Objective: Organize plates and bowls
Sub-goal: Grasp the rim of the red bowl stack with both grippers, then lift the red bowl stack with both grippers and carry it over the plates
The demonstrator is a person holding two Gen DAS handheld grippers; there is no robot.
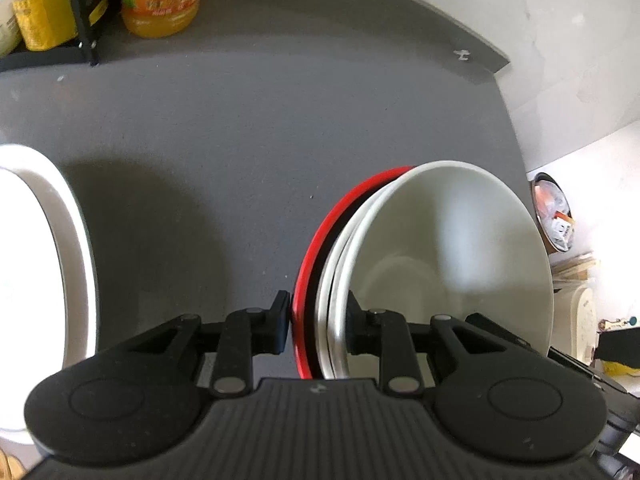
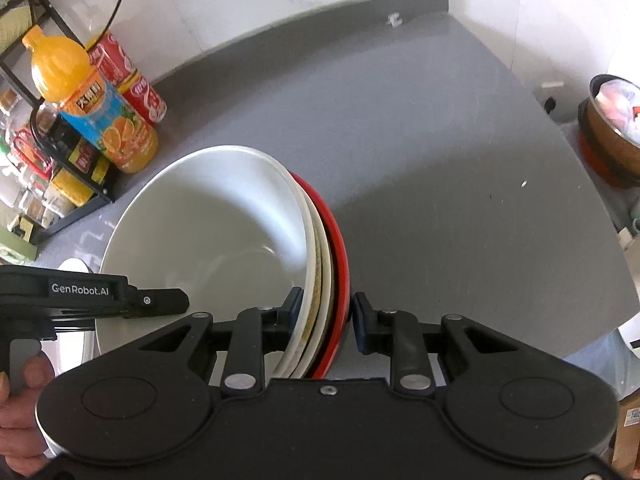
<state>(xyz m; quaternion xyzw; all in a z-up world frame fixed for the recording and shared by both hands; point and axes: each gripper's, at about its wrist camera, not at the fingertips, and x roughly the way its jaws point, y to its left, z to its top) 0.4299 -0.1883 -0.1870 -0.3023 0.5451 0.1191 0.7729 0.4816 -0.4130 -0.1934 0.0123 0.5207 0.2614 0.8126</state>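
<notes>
A stack of bowls is held between both grippers above the grey counter (image 1: 248,128): a large white bowl (image 1: 452,256) innermost, a second white bowl (image 1: 334,280) under it, and a red bowl (image 1: 306,280) outermost. My left gripper (image 1: 318,324) is shut on one side of the stack's rims. My right gripper (image 2: 326,316) is shut on the opposite side, where the white bowl (image 2: 208,232), a cream rim (image 2: 320,264) and the red bowl (image 2: 340,256) show. Another white dish (image 1: 48,260) lies at the left edge.
An orange juice bottle (image 2: 96,108) and a red cola bottle (image 2: 132,80) stand by a black wire rack (image 2: 60,152) at the back left. A metal bowl (image 2: 612,132) sits off the counter's right edge. A hand (image 2: 20,404) holds the left gripper's handle.
</notes>
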